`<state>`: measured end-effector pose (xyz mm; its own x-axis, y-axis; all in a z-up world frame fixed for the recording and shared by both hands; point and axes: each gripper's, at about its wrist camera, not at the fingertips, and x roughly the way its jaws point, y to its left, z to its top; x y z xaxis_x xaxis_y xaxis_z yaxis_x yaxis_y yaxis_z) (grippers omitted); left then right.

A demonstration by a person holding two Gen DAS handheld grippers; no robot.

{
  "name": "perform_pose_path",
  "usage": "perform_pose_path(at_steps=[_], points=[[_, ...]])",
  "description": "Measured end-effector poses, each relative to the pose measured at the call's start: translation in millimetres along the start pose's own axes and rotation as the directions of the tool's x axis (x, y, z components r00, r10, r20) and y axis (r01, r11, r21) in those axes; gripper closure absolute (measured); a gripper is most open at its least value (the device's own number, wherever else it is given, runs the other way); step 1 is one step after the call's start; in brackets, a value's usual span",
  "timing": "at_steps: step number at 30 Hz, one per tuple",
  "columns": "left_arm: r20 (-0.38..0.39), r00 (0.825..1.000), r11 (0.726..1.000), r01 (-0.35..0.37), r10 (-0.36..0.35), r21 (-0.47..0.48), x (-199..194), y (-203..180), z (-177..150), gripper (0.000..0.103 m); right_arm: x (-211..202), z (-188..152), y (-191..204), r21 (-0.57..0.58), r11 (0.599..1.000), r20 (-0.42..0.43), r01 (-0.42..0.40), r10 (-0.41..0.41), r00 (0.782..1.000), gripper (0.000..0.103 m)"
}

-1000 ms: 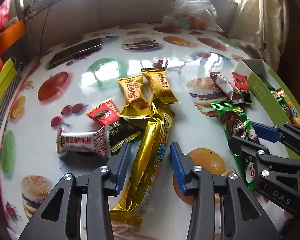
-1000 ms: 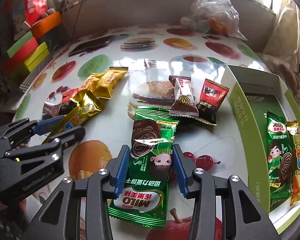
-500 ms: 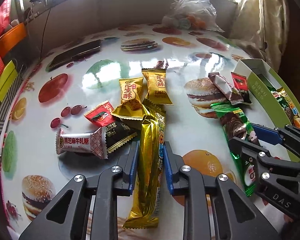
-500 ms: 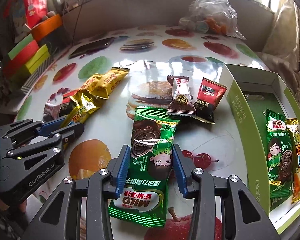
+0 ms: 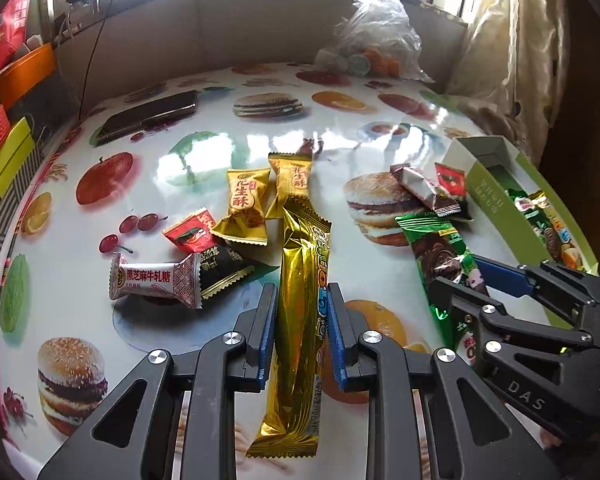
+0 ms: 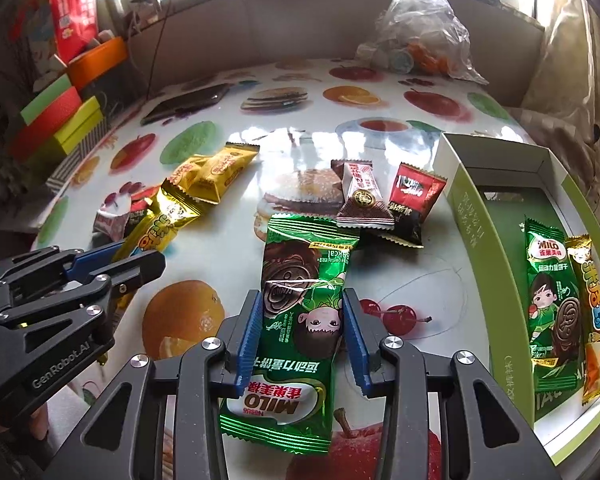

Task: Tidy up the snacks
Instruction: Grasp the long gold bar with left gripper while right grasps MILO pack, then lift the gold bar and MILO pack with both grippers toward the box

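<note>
Two grips going on at once, one snack apiece.
Left view: pinching gold wafer bar (image 5: 300, 300) mid-length in left gripper (image 5: 302, 332), light, crinkly, slippery foil. Right view: closing right gripper (image 6: 303, 334) around soft green Milo packet (image 6: 296, 320) beside green box (image 6: 476, 216).

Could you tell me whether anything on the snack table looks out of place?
Yes: a dark smartphone lies at the far left of the table among loose snacks, and the green Milo wrapper between the right gripper's pads is creased across its middle.
</note>
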<state>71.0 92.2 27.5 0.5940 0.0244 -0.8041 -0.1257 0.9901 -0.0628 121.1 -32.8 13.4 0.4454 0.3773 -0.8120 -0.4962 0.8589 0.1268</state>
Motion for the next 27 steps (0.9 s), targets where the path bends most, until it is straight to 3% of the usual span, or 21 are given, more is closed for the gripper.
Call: perform_pose_path(at_steps=[17, 27], points=[[0.043, 0.998, 0.999, 0.048, -0.048, -0.004, -24, -19, 7, 0.078, -36, -1, -11, 0.026, 1.000, 0.066, -0.013, 0.011, 0.998, 0.065], [0.065, 0.993, 0.995, 0.097, -0.098, 0.019, -34, -46, 18, 0.078, -62, -2, -35, 0.075, 0.997, 0.105, 0.017, -0.025, 0.994, 0.065]])
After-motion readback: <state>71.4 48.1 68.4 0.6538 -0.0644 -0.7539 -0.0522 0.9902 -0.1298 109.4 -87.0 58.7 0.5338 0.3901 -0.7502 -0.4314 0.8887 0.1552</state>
